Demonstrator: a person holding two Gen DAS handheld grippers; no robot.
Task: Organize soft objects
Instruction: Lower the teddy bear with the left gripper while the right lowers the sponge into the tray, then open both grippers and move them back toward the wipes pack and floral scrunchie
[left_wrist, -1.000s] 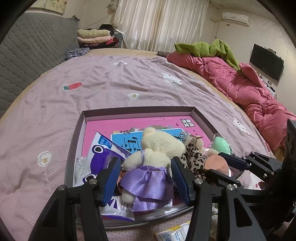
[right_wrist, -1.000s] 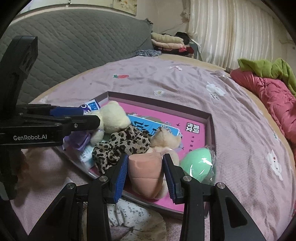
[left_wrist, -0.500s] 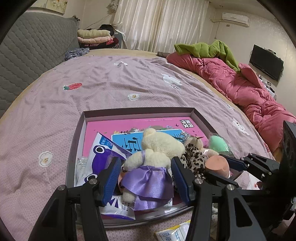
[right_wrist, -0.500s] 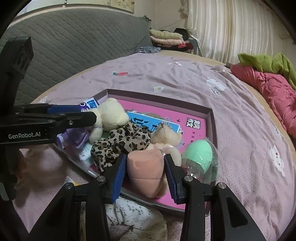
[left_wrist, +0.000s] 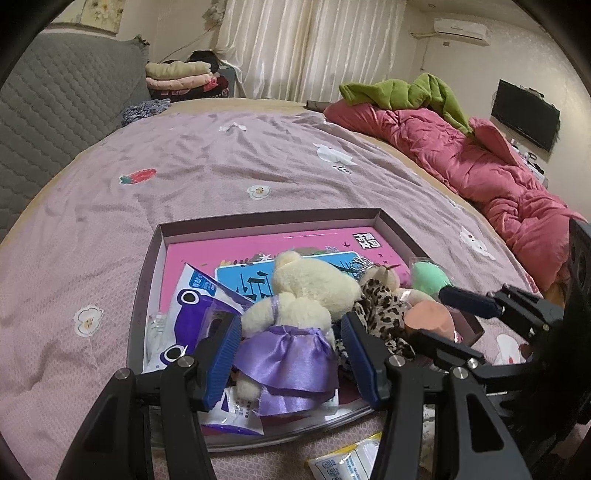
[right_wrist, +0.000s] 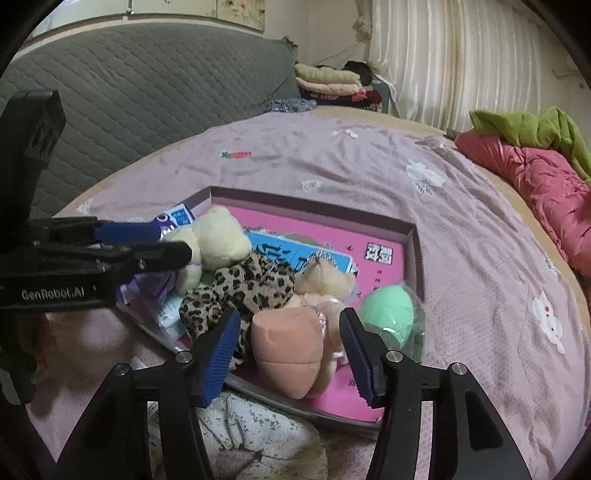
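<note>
Setting: a bed under a pink sheet (left_wrist: 207, 177) printed with small flowers and animals; a shallow box (left_wrist: 147, 266) lies in the lower centre of both views.

Box contents: a pink printed board lines the bottom – on it a blue card, a purple-and-white packet (left_wrist: 192, 295) at the left wall, and the soft toys heaped toward the near edge.

Left gripper (left_wrist: 291, 354): lower centre of the left wrist view, blue pads on either side of the cream bear (left_wrist: 306, 291) in the purple satin skirt. The fingers (left_wrist: 221, 354) stand at a middling width; the left pad sits against the skirt's edge, but whether the right pad presses the toy I cannot tell.

Right gripper (right_wrist: 288, 354): lower centre of the right wrist view. Its jaws have just been opening; the peach sponge (right_wrist: 288, 343) stands between them with a visible gap on each side – not gripped.

Peach sponge, location: at the near edge of the box, resting on the pink board.

Neighbours: a leopard-print toy (right_wrist: 240, 291) lies left of the sponge, touching the cream bear; a small tan bear (right_wrist: 325, 280) sits just behind the sponge; a green egg-shaped sponge (right_wrist: 388, 310) in clear wrap lies to the right, by the box's right wall.

Outside the box: a floral cloth (right_wrist: 258, 439) bunched at the bottom edge of the right wrist view; a red quilt (left_wrist: 480, 166) with a green garment at upper right.
</note>
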